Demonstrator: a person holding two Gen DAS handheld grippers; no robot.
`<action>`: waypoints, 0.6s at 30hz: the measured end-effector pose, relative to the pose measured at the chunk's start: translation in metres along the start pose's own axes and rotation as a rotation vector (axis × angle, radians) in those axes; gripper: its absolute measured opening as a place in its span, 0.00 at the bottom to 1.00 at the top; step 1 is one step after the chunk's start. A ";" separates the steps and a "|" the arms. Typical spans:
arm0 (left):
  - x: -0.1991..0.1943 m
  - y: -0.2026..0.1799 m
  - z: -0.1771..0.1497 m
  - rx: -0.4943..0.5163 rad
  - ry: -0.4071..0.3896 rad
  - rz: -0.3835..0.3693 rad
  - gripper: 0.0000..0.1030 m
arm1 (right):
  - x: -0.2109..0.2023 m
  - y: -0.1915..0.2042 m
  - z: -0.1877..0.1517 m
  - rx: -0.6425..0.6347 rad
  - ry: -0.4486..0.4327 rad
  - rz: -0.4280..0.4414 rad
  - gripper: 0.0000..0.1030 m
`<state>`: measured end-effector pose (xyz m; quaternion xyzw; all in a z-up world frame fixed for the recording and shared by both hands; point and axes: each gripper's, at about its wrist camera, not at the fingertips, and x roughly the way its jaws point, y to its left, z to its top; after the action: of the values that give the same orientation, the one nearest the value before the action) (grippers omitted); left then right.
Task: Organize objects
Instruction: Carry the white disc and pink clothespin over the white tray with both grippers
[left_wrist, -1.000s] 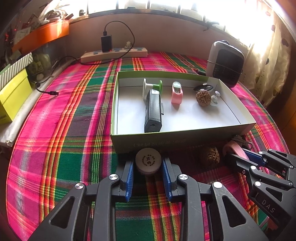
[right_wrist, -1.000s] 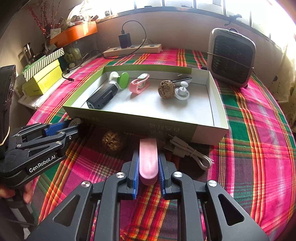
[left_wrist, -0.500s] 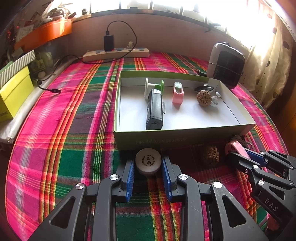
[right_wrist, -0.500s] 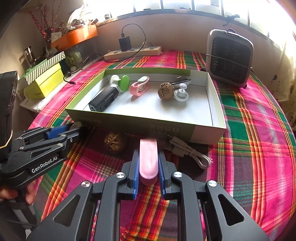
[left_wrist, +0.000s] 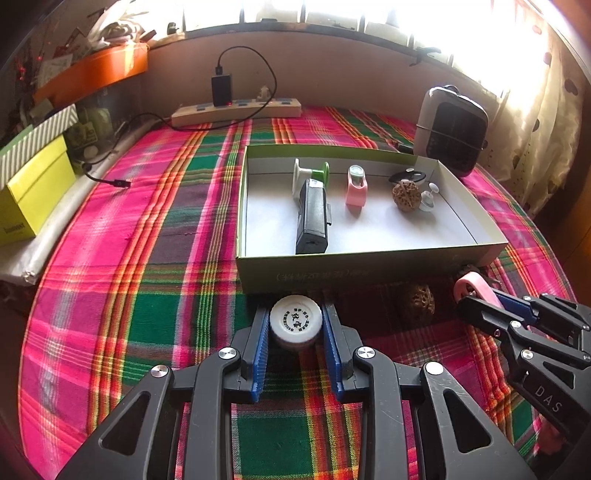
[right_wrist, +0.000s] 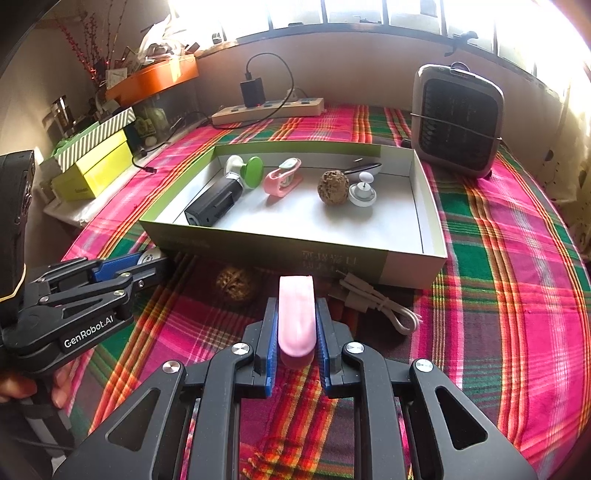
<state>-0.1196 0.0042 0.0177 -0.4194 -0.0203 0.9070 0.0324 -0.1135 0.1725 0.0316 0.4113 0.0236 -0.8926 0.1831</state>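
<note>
White bottle cap (left_wrist: 295, 320) between left gripper (left_wrist: 295, 345) jaws

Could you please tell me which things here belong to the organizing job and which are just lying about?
Part of the job: box, white bottle in left gripper, pink roll in right gripper, loose walnut, white cable.

Lying about: heater, power strip, yellow box.

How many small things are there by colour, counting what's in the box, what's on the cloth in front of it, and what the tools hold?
Pink: 2 (clip, roll)
Brown walnuts: 2
Black: 2
White: 3 (bottle, cable, knob)
White-and-green: 1
Total: 10
</note>
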 end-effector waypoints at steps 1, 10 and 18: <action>-0.001 -0.001 0.000 0.002 -0.001 0.000 0.24 | 0.000 0.000 0.000 0.001 -0.002 0.000 0.18; -0.016 -0.003 0.002 0.022 -0.038 0.011 0.24 | -0.008 -0.002 0.002 -0.001 -0.022 0.002 0.18; -0.024 -0.005 0.006 0.031 -0.057 0.001 0.24 | -0.014 -0.002 0.006 -0.007 -0.037 0.000 0.18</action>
<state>-0.1082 0.0076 0.0405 -0.3930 -0.0070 0.9187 0.0377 -0.1100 0.1771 0.0453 0.3942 0.0231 -0.8999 0.1849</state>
